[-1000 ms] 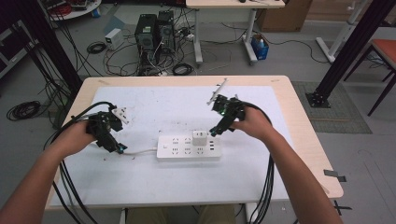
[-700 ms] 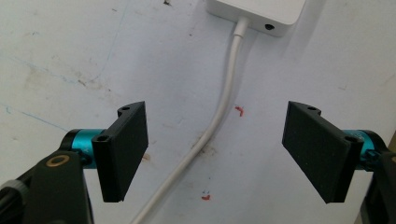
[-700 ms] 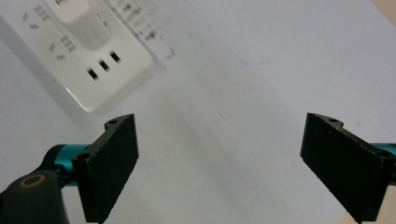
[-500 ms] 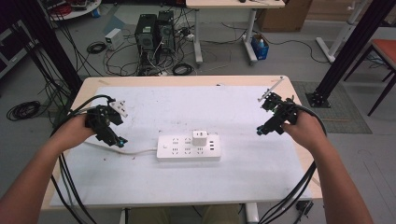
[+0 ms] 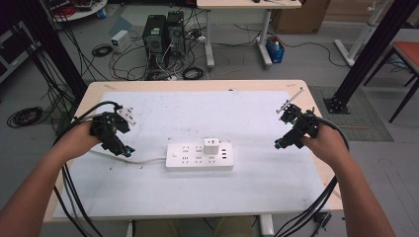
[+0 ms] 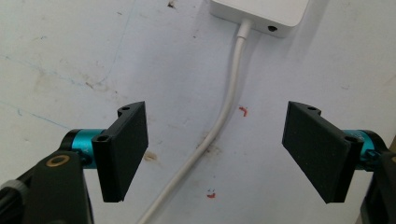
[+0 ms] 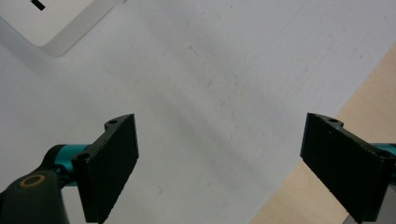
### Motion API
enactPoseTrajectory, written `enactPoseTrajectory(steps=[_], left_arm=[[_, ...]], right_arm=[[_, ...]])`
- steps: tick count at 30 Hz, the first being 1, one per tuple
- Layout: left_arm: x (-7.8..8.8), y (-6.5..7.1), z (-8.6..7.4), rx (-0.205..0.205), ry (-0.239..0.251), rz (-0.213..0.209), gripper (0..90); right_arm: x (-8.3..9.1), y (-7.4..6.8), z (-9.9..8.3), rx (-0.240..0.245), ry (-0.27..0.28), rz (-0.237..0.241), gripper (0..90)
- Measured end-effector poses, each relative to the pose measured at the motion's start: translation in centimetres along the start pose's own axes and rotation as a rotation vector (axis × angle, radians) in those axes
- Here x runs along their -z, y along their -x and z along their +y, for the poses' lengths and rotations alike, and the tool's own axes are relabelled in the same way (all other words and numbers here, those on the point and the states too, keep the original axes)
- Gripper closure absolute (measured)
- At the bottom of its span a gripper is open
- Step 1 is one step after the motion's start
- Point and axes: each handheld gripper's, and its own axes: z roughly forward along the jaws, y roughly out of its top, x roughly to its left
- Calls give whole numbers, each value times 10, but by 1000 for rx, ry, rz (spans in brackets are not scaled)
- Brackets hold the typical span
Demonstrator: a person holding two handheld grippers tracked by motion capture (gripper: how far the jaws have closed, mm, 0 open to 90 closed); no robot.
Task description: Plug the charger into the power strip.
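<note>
table: (image 5: 148, 197) white mat, wood rim, scuffed
strip: (image 5: 199, 155) centre frame, charger (image 5: 212, 146) plugged in
cord: (image 6: 219, 126) between left claw (image 6: 215, 156) jaws, untouched
left claw: wide
right claw: (image 7: 219, 161) wide, empty
room: computers (image 5: 163, 34) upper left, floor cables

The desk (image 5: 316, 170) has a light wooden top under a white mat (image 5: 197, 197). The floor (image 5: 306, 64) is grey. Behind the desk, two black computer towers (image 5: 165, 32) stand on the floor among loose cables (image 5: 101, 49). A second table (image 5: 247, 4) on white legs stands farther back. Black frame posts (image 5: 375, 44) rise at right and left. A grey floor mat (image 5: 353, 116) lies at right.
</note>
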Motion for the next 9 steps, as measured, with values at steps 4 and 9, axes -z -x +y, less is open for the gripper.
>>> enactPoseTrajectory(steps=[4,9], left_arm=[[1,2,-2,2,1,6,227],[-2,3,-3,13,1,10,227]], right_arm=[[-2,-2,-3,0,1,7,108],[-4,-3,-6,-15,10,12,108]])
